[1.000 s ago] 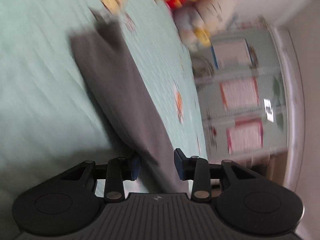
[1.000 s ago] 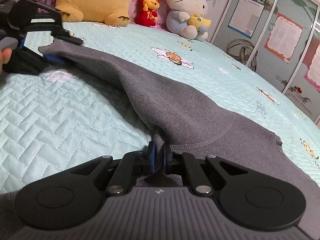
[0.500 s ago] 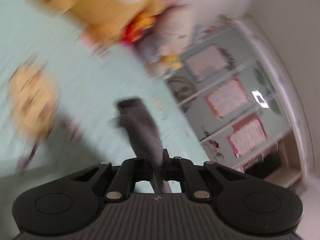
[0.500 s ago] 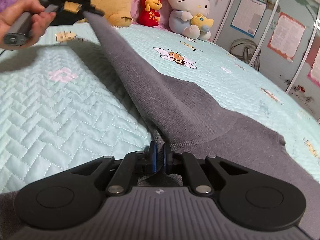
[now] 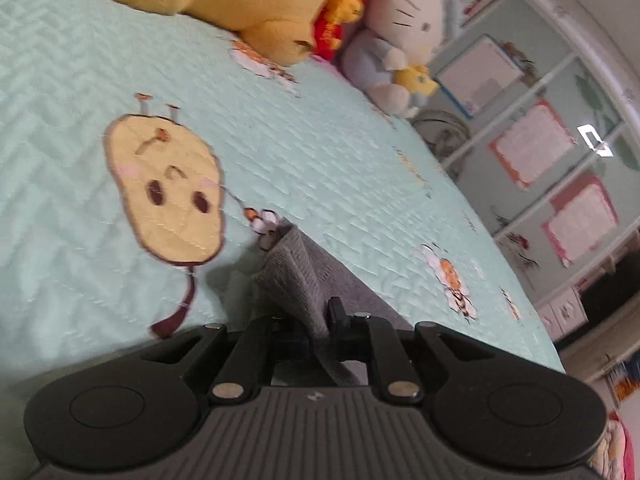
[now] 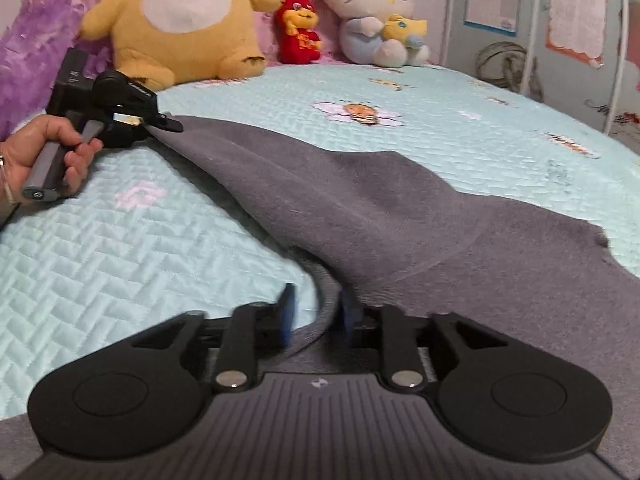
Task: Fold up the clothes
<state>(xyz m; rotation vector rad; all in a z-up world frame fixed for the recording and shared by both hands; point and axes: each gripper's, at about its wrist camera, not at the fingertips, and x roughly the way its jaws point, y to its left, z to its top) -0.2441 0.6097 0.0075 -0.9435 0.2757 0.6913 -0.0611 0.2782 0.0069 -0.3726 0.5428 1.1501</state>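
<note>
Across the left wrist view, the left tool [image 5: 310, 326] has a ribbed cuff of the grey garment [image 5: 298, 276] between its fingers — the jaws are easing apart, yet the cloth is still pinched there. Beyond it lies the mint quilted bed [image 5: 340, 168] with a yellow cartoon patch [image 5: 168, 196]. A yellow plush [image 5: 256, 4] and a white cat plush [image 5: 400, 28] sit at the far end.

From the right wrist view, the right tool [image 6: 316, 312] is opening; its blue pads stand apart, and a rolled edge of the garment [image 6: 380, 208] curves loosely between them without being pressed. The garment spreads over the bed [image 6: 120, 248], one sleeve stretched toward the left tool [image 6: 162, 122], gripped by a hand [image 6: 44, 152]. A red plush [image 6: 298, 24] stands between the other two.
</note>
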